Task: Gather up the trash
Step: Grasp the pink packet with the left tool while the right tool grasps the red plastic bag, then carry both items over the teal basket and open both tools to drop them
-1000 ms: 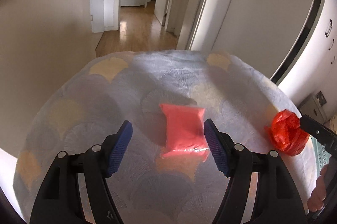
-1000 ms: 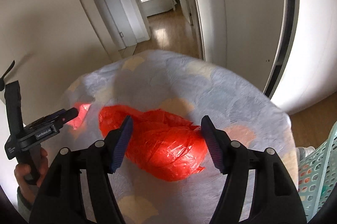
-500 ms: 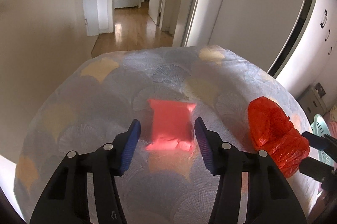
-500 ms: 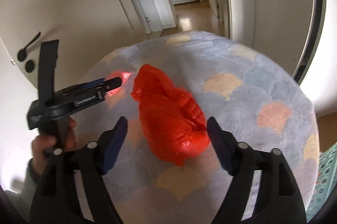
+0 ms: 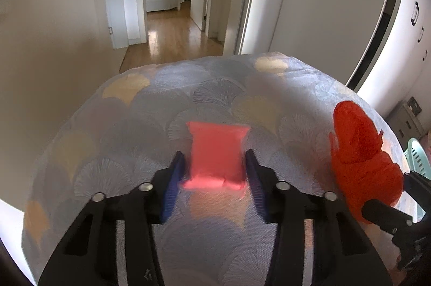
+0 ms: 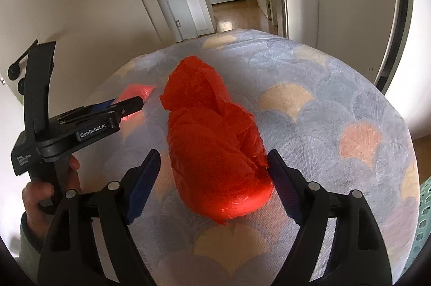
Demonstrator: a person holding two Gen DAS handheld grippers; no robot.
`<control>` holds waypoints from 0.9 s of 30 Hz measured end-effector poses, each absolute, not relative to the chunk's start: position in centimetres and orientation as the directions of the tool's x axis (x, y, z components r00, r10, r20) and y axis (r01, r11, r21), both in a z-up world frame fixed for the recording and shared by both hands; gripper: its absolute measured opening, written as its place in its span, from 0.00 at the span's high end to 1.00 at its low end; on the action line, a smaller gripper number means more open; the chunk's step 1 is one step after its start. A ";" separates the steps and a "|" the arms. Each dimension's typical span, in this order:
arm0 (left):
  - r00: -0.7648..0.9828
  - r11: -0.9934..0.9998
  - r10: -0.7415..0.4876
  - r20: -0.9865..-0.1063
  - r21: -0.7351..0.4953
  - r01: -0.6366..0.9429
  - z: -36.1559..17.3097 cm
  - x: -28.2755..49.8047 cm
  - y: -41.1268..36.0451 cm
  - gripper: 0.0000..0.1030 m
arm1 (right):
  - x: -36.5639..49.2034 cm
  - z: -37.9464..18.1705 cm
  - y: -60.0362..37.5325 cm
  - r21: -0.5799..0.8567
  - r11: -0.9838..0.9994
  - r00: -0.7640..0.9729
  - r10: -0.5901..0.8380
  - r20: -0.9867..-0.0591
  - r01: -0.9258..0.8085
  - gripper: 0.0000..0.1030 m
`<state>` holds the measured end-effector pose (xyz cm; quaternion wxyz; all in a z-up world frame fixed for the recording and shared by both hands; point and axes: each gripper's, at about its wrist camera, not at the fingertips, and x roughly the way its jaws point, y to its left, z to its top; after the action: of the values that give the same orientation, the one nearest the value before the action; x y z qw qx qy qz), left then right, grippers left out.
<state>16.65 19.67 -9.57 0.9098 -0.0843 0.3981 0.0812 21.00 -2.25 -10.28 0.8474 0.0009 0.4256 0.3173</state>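
Lying on cloth: flat pink packet (image 5: pixel 216 155) & crumpled red bag (image 6: pixel 215 148).

- In the left wrist view we see the pink packet (image 5: pixel 216 155) as a blur, so we cannot read it or tell if the blue pads (image 5: pixel 172 185) press on it.
- The right gripper (image 5: pixel 388 216) is cut off at 4 o'clock.
- The green basket (image 5: pixel 416 155) peeks in at 3 o'clock; most is hidden.
- In the right wrist view the left gripper (image 6: pixel 118 108) hides most of the packet, at 9 o'clock.
- The red bag (image 6: pixel 212 140) hides the cloth (image 6: pixel 336 97) under it.
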 end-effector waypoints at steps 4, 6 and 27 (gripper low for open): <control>0.685 0.977 0.095 -0.722 -0.063 -0.202 -9.3 16.5 19.0 0.63 | 20.6 -10.0 -2.7 0.290 0.793 0.439 0.555 -0.707 -0.535 0.61; 0.697 0.980 0.105 -0.709 -0.044 -0.193 -8.9 16.3 18.5 0.63 | 19.9 -9.4 -3.3 0.285 0.797 0.460 0.555 -0.693 -0.532 0.63; 0.806 0.974 -0.224 -0.548 -0.146 0.171 -0.3 13.9 4.7 0.64 | 13.9 -1.0 -20.4 0.289 0.924 0.753 0.373 -0.542 -0.249 0.64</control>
<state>13.91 4.67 -0.34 0.9492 -0.0447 0.2937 -0.1040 13.94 -20.35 -0.97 0.9309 0.0999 0.3092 0.1671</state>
